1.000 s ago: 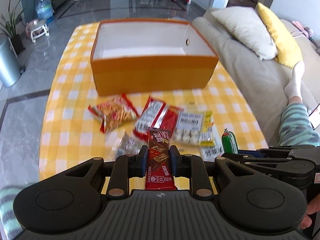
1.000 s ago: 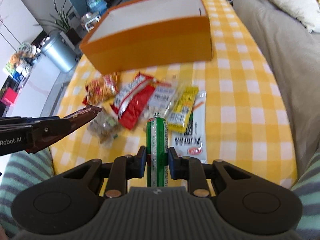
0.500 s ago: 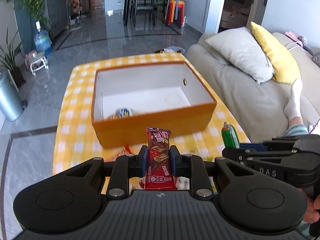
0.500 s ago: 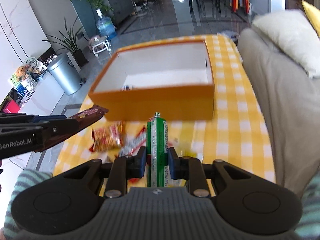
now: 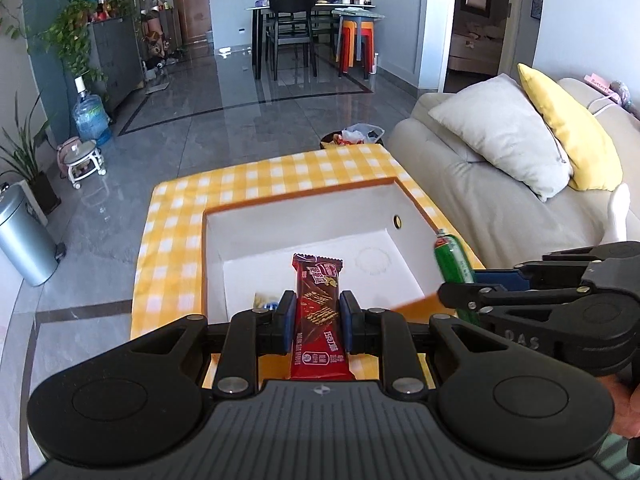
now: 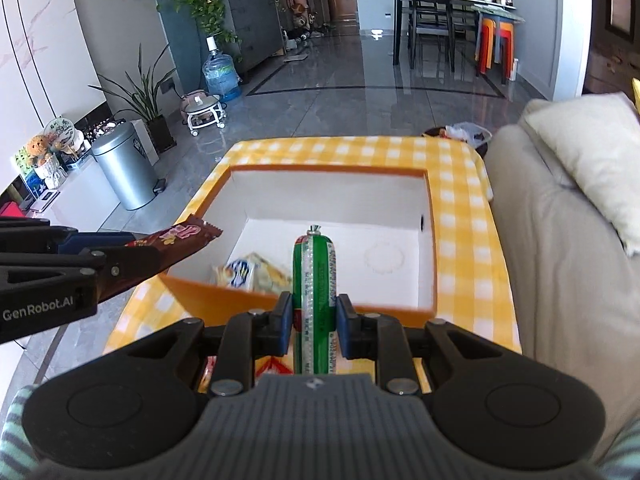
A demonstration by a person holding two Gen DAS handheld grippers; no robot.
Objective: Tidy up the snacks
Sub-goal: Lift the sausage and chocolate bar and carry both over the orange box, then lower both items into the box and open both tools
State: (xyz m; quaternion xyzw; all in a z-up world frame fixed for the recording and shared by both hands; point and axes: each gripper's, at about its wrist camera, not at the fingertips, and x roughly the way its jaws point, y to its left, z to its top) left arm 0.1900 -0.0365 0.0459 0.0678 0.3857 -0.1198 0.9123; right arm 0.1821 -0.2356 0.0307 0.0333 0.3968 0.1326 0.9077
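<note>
My left gripper (image 5: 318, 320) is shut on a red-brown chocolate wafer bar (image 5: 319, 312), held over the near edge of the orange box (image 5: 304, 196) with white inside. In the right wrist view my right gripper (image 6: 311, 320) is shut on a green sausage stick (image 6: 314, 280) above the same box (image 6: 434, 240). A yellow and blue snack packet (image 6: 250, 272) lies in the box's near left corner. The right gripper with the green stick (image 5: 452, 260) shows at the right of the left wrist view. The left gripper's bar (image 6: 176, 236) shows at the left of the right wrist view.
The box sits on a yellow checked tablecloth (image 5: 176, 232). A beige sofa (image 5: 480, 184) with grey and yellow cushions runs along the right side. A metal bin (image 5: 24, 240) and a water jug (image 5: 90, 114) stand on the floor at left. Loose snack wrappers (image 6: 276, 366) peek below the right gripper.
Both grippers rose and moved forward from over the loose snacks to over the box, each keeping its snack. The snack pile has dropped out of sight beneath them.
</note>
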